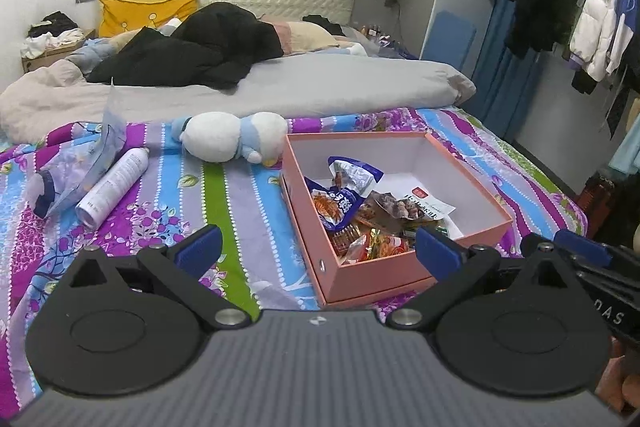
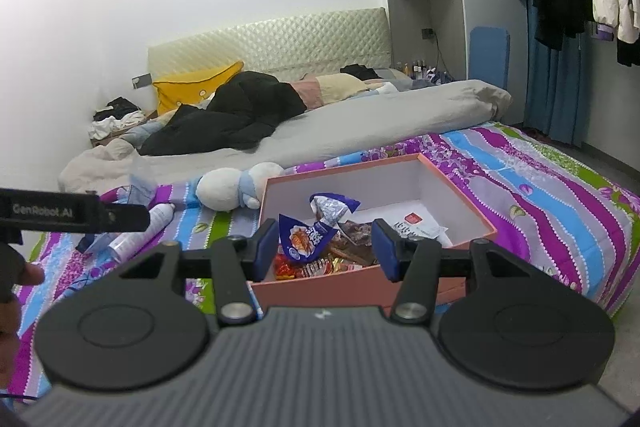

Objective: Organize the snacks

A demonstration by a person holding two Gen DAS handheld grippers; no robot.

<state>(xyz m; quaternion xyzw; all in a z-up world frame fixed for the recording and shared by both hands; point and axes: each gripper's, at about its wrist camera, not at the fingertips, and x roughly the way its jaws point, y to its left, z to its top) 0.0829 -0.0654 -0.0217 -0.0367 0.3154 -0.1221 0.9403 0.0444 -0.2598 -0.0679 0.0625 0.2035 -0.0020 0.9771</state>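
Observation:
A pink open box lies on the striped floral bedsheet. Inside it are a crumpled blue snack packet, red and orange packets and a white packet. My left gripper hovers open before the box's near left corner, with nothing between its blue pads. In the right wrist view the box sits just past my right gripper, whose jaws stand partly apart and hold nothing; the blue packet shows beyond them. The right gripper also enters the left wrist view at the right edge.
A white and blue plush toy lies left of the box. Further left are a white spray can and a clear plastic pack. A grey duvet and black clothes cover the far bed. Hanging coats line the right.

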